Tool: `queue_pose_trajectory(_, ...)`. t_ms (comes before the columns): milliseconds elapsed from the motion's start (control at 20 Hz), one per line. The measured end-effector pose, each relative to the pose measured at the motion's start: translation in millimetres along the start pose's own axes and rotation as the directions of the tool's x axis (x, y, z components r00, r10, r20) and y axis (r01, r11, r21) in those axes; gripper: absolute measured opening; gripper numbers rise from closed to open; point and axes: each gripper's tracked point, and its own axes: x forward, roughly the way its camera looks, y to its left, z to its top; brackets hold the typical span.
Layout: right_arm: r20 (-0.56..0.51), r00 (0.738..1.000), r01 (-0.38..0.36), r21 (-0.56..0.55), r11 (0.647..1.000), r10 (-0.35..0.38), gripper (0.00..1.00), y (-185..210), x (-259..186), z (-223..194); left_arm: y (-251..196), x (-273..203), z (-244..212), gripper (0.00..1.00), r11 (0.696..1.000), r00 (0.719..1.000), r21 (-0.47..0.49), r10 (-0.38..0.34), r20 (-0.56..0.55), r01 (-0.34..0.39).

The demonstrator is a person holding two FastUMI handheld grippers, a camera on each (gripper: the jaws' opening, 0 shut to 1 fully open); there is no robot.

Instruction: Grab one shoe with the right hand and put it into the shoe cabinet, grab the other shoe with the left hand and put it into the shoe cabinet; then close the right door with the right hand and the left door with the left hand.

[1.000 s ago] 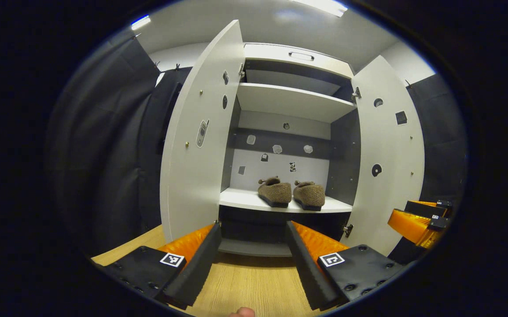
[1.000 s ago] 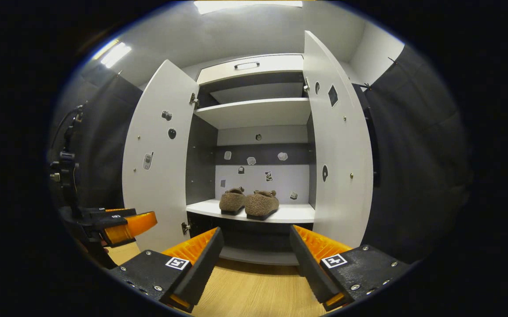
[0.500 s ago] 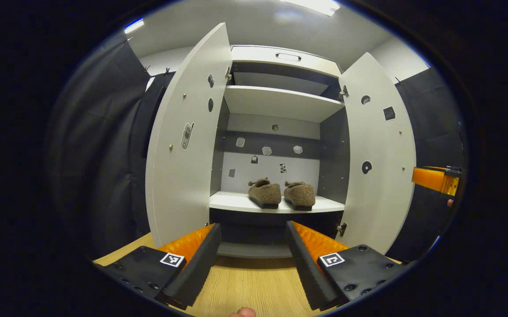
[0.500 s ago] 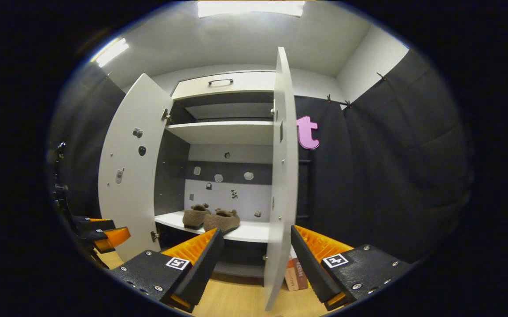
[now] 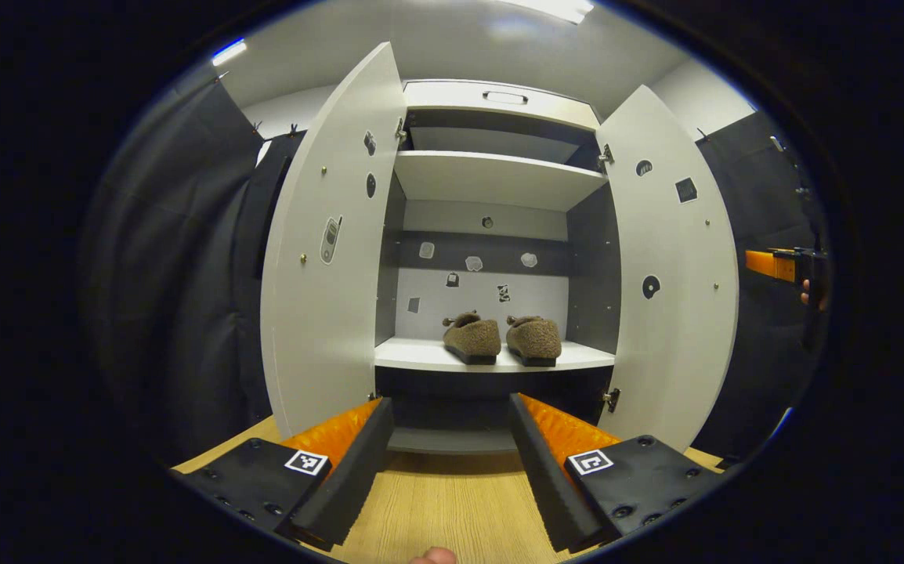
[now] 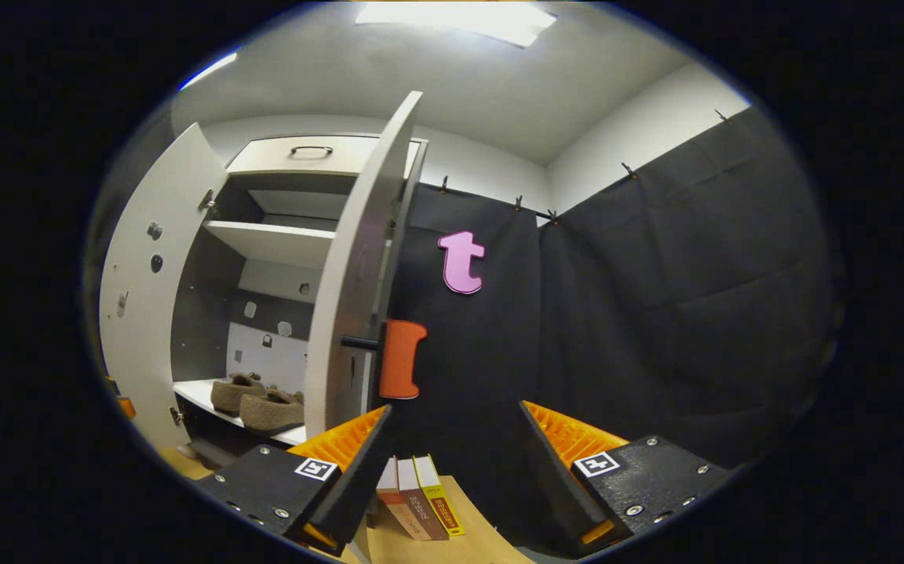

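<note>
Right gripper point(image 6: 452, 478) is open and holds nothing, out past the outer side of the right door point(image 6: 354, 298), near its handle point(image 6: 400, 359). Left gripper point(image 5: 452, 462) is open too, facing the shoe cabinet point(image 5: 499, 180). Both shoes point(image 5: 502, 338) sit side by side on the shelf point(image 5: 421, 356) inside. Closing the right door looks like the job now. A slow, flat push on the door's outer face, near its free edge, should swing it shut without a bang.
</note>
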Motion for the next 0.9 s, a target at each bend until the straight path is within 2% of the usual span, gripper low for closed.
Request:
queue_pose_trajectory(200, 0.003, 1.0, -0.012, -0.009, 1.0, 0.012, 0.94, -4.1, 22.6, -1.7, 5.2, 1.2, -4.4, 0.96, 1.0, 1.0, -0.019, 0.01, -0.016, -0.011)
queue_pose_trajectory(250, -0.001, 1.0, -0.019, -0.014, 1.0, 0.019, 0.94, -3.1, 26.5, -2.2, 5.8, 1.0, -3.8, 0.99, 1.0, 1.0, -0.023, 0.011, -0.014, -0.011)
queue_pose_trajectory(300, -0.001, 1.0, -0.03, -0.013, 0.999, 0.03, 0.94, 0.3, 28.7, -2.1, 6.8, 1.9, -3.5, 0.96, 1.0, 1.0, -0.025, 0.012, -0.013, -0.013)
queue_pose_trajectory(350, -0.003, 0.999, -0.036, -0.019, 0.999, 0.036, 0.94, 3.8, 31.2, -2.9, 8.1, 2.2, -5.8, 0.99, 1.0, 1.0, -0.025, 0.016, -0.015, -0.016)
queue_pose_trajectory(400, -0.002, 0.999, -0.034, -0.034, 0.999, 0.034, 0.94, 5.3, 32.6, -5.1, 9.5, 3.7, -6.2, 0.95, 0.999, 1.0, -0.025, 0.019, -0.017, -0.02)
queue_pose_trajectory(500, 0.012, 1.0, -0.015, -0.053, 0.999, 0.016, 0.93, 5.0, 34.1, -0.8, 10.9, 3.2, -8.5, 0.99, 0.999, 1.0, -0.033, 0.021, -0.022, -0.022)
queue_pose_trajectory(600, 0.011, 1.0, -0.011, -0.021, 1.0, 0.011, 0.91, 9.9, 33.9, 0.5, 12.5, 2.3, -6.3, 0.96, 0.999, 1.0, -0.035, 0.025, -0.013, -0.026)
queue_pose_trajectory(650, 0.008, 1.0, -0.014, -0.008, 1.0, 0.014, 0.9, 10.7, 32.4, -0.3, 12.4, 2.9, -6.9, 0.99, 0.999, 1.0, -0.038, 0.021, -0.013, -0.022)
queue_pose_trajectory(700, 0.012, 1.0, -0.014, 0.0, 1.0, 0.014, 0.88, 12.7, 32.7, 0.9, 10.4, 4.0, -7.7, 0.92, 0.999, 1.0, -0.04, 0.015, -0.015, -0.016)
queue_pose_trajectory(900, 0.017, 1.0, -0.026, -0.008, 1.0, 0.026, 0.86, 22.4, 26.7, 1.5, 9.0, 9.2, -8.6, 0.99, 0.999, 1.0, -0.047, -0.005, -0.018, 0.004)
